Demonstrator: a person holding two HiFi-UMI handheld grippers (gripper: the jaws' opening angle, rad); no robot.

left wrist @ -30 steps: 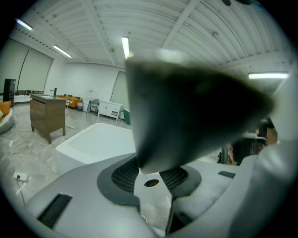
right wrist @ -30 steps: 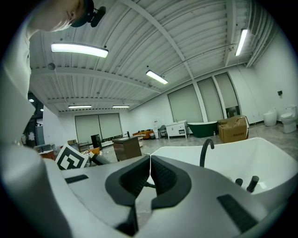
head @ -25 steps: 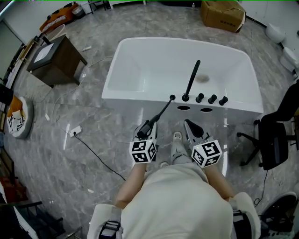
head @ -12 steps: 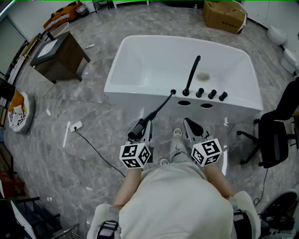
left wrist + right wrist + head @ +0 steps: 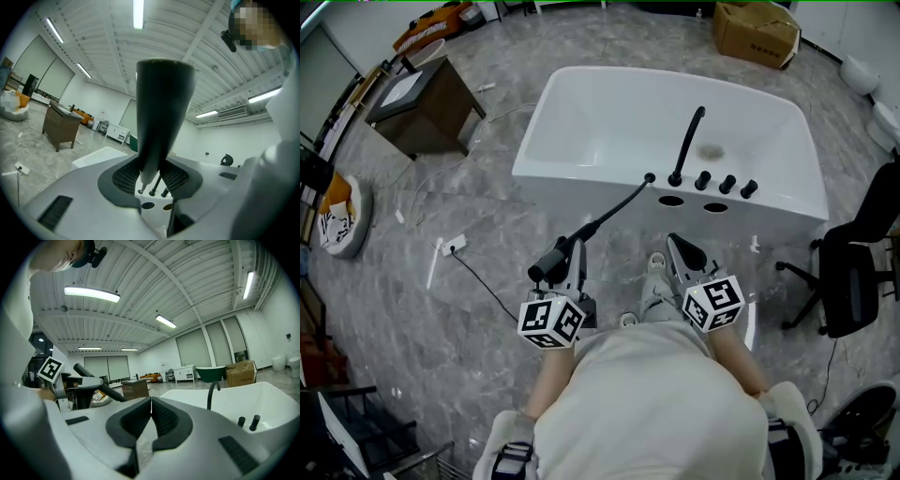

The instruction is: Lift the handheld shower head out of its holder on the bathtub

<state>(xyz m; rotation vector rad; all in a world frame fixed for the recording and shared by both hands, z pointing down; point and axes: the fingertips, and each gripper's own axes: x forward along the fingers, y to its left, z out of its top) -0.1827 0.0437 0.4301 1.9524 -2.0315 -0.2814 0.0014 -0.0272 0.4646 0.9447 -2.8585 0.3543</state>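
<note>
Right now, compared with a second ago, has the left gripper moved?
Yes. The left gripper, holding the shower head, has pulled back from the bathtub toward the person, leftward in the head view.

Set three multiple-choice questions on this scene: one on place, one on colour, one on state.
1. Where is the handheld shower head? A in its holder; B in the left gripper; C on the floor.
2. What colour is the faucet spout? A black; B chrome; C white.
3. How do the right gripper's jaws stand? A wide open; B shut on the hose; C shut, empty.
Answers: 1 B, its jaws clamp the handle. 2 A, it shows black throughout. 3 C, the pads meet with nothing between.
</note>
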